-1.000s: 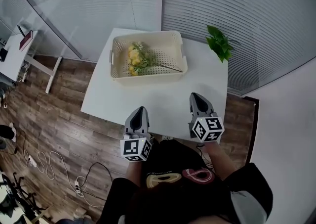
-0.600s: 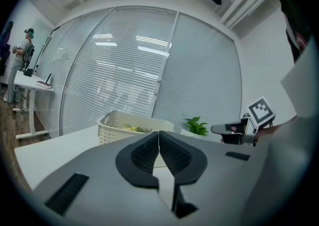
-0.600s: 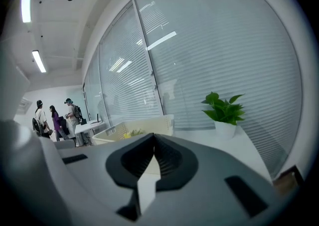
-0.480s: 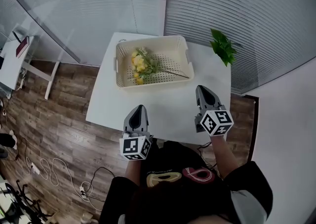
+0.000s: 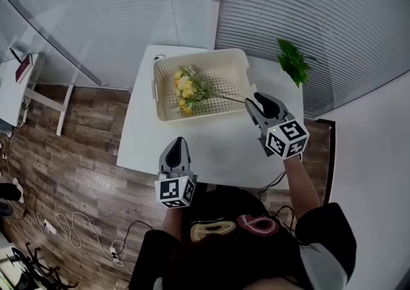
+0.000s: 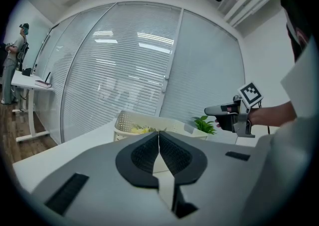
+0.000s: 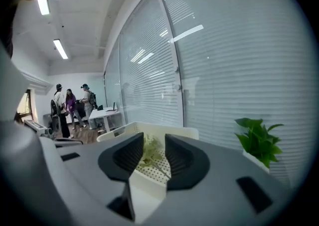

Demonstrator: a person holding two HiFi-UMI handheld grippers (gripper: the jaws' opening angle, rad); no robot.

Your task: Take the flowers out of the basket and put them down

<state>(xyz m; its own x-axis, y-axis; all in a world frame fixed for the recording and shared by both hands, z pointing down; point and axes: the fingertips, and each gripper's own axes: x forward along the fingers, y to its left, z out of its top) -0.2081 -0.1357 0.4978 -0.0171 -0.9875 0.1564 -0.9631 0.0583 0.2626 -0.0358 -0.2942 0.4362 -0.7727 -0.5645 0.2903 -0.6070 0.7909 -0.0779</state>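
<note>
A cream perforated basket (image 5: 158, 87) stands on the white table (image 5: 211, 148) and holds yellow flowers (image 5: 187, 89) with a long stem pointing right. My right gripper (image 5: 256, 104) hovers at the basket's near right corner, close to the stem end. It is open, its jaws have just been opening, and nothing is between them. In the right gripper view the flowers (image 7: 151, 151) show through the gap, inside the basket (image 7: 172, 131). My left gripper (image 5: 177, 148) is shut and empty over the table's near edge. The left gripper view shows the basket (image 6: 130, 120) ahead and the right gripper (image 6: 212, 111).
A green potted plant (image 5: 293, 63) stands at the table's far right corner, beside glass walls with blinds. A white desk (image 5: 19, 71) stands to the left on the wood floor, with cables (image 5: 57, 231) lying nearer. Several people (image 7: 67, 108) stand far off.
My right gripper has risen and moved forward from the table's near edge to the basket's near right corner, and its jaws have parted. The left gripper has edged forward and stays shut.
</note>
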